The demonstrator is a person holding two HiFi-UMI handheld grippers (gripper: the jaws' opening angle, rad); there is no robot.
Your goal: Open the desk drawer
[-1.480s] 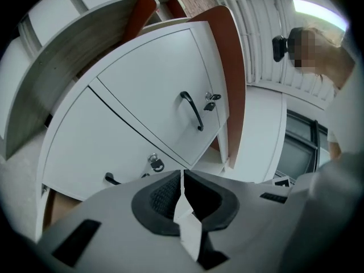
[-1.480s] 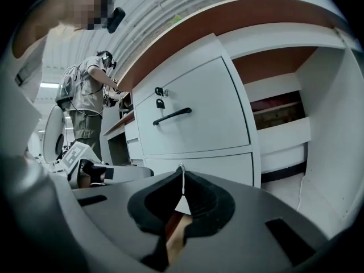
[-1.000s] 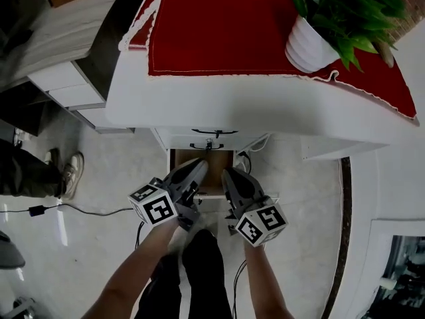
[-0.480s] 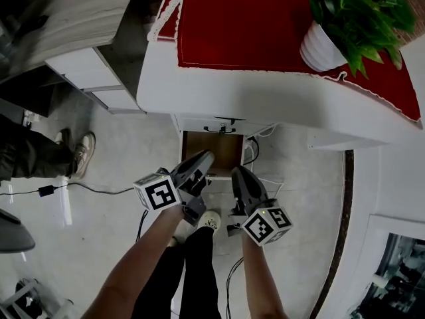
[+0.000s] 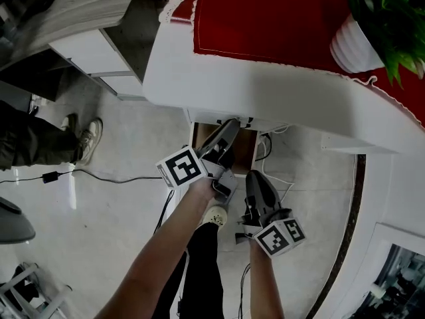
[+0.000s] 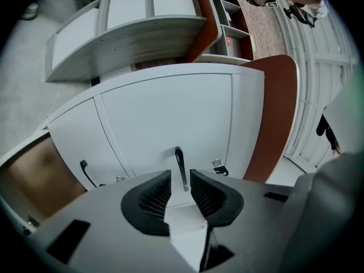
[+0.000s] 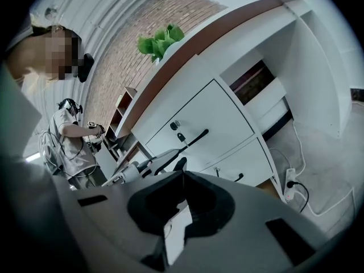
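Note:
The white desk (image 5: 265,98) has a white drawer front (image 6: 170,112) with a thin black handle (image 6: 180,161) and a small lock (image 6: 218,166) beside it. My left gripper (image 6: 181,189) is up against this drawer, its ribbed jaws slightly apart on either side of the handle's near end, with a small gap showing. In the head view the left gripper (image 5: 229,126) reaches under the desk edge. My right gripper (image 5: 251,176) hangs lower and further back, shut and empty. The right gripper view shows the same handle (image 7: 190,141) with the left gripper at it.
A red cloth (image 5: 265,18) and a potted plant (image 5: 352,45) sit on the desk. A lower drawer has its own handle (image 6: 85,172). A person's leg and shoe (image 5: 86,138) and a floor cable (image 5: 99,178) are at the left. A power strip (image 7: 290,181) lies under the desk.
My left gripper has moved forward and up from the floor area to the drawer handle. The right gripper has stayed back and low. The head view has shifted left.

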